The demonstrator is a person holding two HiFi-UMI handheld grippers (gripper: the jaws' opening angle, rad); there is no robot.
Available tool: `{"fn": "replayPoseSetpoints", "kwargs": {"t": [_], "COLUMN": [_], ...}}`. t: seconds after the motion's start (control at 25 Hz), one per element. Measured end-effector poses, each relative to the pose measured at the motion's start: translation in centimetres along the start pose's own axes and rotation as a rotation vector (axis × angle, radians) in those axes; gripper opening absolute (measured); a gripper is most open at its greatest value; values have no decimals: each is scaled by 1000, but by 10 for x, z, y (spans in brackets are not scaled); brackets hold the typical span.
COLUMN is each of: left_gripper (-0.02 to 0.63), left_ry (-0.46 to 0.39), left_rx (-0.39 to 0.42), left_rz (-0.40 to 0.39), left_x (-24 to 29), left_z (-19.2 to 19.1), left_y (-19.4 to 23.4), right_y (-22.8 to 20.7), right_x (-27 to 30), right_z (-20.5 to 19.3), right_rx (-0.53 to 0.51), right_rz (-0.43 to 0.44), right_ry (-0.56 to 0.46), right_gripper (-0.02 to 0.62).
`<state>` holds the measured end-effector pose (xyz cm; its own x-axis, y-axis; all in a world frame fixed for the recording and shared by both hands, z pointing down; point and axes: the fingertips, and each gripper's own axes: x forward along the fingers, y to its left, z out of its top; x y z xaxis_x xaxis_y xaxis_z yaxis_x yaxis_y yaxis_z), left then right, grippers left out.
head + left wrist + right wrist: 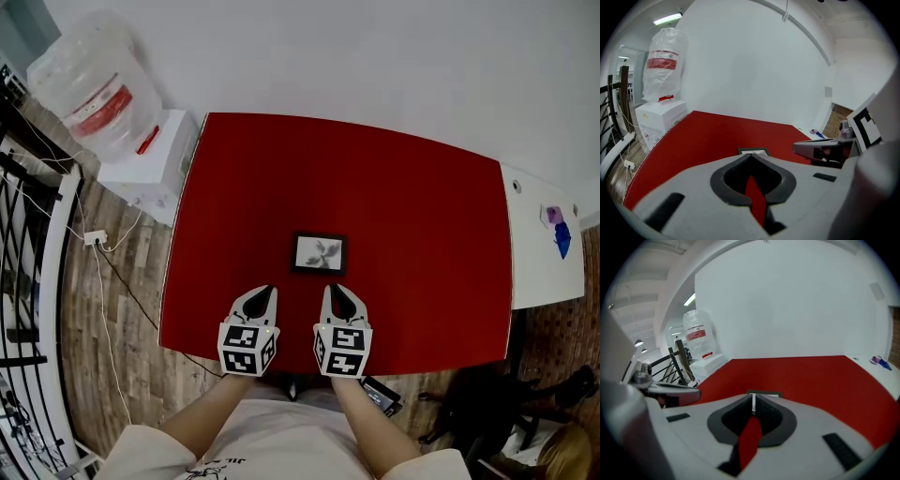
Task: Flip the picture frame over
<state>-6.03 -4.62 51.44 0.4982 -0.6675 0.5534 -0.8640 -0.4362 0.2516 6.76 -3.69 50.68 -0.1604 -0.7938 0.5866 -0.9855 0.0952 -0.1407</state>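
A small black picture frame (319, 254) lies flat, picture side up, near the front middle of the red table (403, 206). My left gripper (266, 292) is shut and empty, just short of the frame's near left corner. My right gripper (334, 290) is also shut and empty, at the frame's near right corner. In the left gripper view the frame (752, 151) shows just beyond the closed tips (751, 155), with the right gripper (820, 150) alongside. The right gripper view has the frame (765, 393) just past its tips (753, 398).
A white water dispenser (150, 159) with a large bottle (94, 84) stands at the table's far left. A black railing (23, 281) and a floor socket strip (94, 238) lie to the left. A white table (548, 244) with small purple and blue things (557, 227) adjoins on the right.
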Motion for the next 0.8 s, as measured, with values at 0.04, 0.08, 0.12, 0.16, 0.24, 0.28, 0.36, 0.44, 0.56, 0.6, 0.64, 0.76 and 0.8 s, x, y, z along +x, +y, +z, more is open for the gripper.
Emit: {"fn": "replayPoseSetpoints", "kwargs": {"t": [0.04,0.08,0.12,0.16,0.24,0.28,0.36,0.44,0.56,0.6,0.64,0.76,0.8], "left_gripper": [6,6,6,6,6,6,6,6,6,6,6,6,6], "left_ry": [0,0,0,0,0,2,6,11,22,26,30,39,41], "left_rx": [1,3,7,11,15,16,18,21,15,12,9,1,-3], "left_rz": [-2,-4,-5,-5,-4,-3,-1,-1,-1,1,5,22,29], "left_x": [4,7,11,14,20,23,28,32,35,36,36,36,36], "left_z": [-1,-1,-1,-2,-3,-3,-4,-5,-10,-13,-15,-21,-23], "left_y": [2,5,8,12,19,22,27,32,40,43,46,55,59], "right_y": [0,0,0,0,2,2,3,6,12,14,16,20,22], "right_x": [6,12,18,23,35,40,51,62,80,86,92,108,113], "right_z": [0,1,0,-1,-5,-6,-8,-11,-15,-16,-18,-24,-27], "right_rx": [0,1,4,9,21,27,34,41,49,49,46,42,44], "right_rz": [-5,-11,-16,-20,-26,-28,-33,-36,-24,-20,-18,-16,-16], "right_ry": [1,3,6,11,24,31,43,53,72,79,85,109,121], "right_gripper": [6,6,6,6,6,6,6,8,53,61,72,93,102]}}
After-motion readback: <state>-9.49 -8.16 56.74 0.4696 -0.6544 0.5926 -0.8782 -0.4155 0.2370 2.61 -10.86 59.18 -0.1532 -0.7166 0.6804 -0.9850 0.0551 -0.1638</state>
